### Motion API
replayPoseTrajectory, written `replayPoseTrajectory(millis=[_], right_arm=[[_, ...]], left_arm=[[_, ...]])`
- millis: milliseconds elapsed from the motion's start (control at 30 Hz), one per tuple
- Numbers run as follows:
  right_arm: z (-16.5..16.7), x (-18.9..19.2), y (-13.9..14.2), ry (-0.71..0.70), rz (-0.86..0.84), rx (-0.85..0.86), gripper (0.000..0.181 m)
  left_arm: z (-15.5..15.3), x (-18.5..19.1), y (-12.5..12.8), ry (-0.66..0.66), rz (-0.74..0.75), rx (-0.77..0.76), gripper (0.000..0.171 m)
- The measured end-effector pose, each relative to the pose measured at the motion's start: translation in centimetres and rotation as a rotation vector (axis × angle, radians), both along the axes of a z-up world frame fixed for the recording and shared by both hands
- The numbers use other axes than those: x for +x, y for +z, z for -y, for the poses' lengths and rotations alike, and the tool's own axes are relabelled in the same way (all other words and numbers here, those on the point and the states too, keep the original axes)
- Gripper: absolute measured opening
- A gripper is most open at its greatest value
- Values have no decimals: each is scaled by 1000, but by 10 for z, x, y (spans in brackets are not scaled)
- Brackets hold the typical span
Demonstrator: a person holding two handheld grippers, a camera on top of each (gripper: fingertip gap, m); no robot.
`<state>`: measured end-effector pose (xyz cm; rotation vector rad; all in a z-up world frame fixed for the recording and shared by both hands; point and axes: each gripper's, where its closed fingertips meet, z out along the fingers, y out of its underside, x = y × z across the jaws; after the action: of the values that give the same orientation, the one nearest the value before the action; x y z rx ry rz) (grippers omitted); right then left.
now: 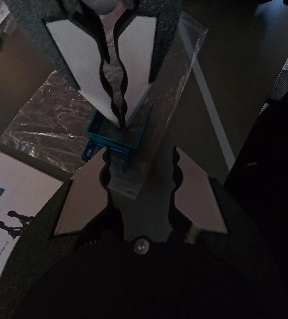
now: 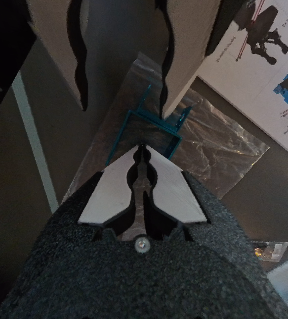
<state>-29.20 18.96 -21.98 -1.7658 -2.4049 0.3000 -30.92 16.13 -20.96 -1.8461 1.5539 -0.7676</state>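
A teal metal bracket assembly of two U-shaped pieces lies on a long clear plastic bag. My right gripper is shut, its tips down inside the larger U of the bracket. I cannot tell whether the tips pinch anything. It also shows in the left wrist view, reaching in from the top. My left gripper is open and empty on the opposite side. Its left finger is at the smaller U. In the right wrist view the left gripper hangs open over the bracket.
A second crumpled clear bag lies flat beside the bracket. A white printed instruction sheet lies beyond it. A white stripe crosses the brown table. A black block stands on the far side. A small parts bag sits near the edge. One gripper's finger ends stand about 4 centimetres off the other's.
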Motion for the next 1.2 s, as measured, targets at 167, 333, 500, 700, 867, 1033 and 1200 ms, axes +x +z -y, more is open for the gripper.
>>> replayPoseTrajectory(millis=[167, 333, 500, 700, 867, 1033, 1200], right_arm=[[0, 0, 0, 11, -10, 6, 2], [-6, 7, 0, 10, 30, 47, 6], [-7, 7, 1, 7, 29, 46, 6], [-2, 3, 0, -8, 26, -12, 12], [-3, -2, 0, -11, 20, -17, 10], [-3, -2, 0, -5, 15, -3, 7], [-1, -2, 0, 24, -21, 32, 1]], left_arm=[[1, 2, -1, -5, -6, 8, 72], [0, 1, 0, 5, -4, 12, 72], [1, 0, 0, 5, 1, 11, 72], [2, 0, 1, -2, 5, 3, 72], [3, 0, 0, -8, 3, 5, 72], [3, 0, 0, -7, 2, 6, 72], [2, -1, 0, 1, 4, 6, 72]])
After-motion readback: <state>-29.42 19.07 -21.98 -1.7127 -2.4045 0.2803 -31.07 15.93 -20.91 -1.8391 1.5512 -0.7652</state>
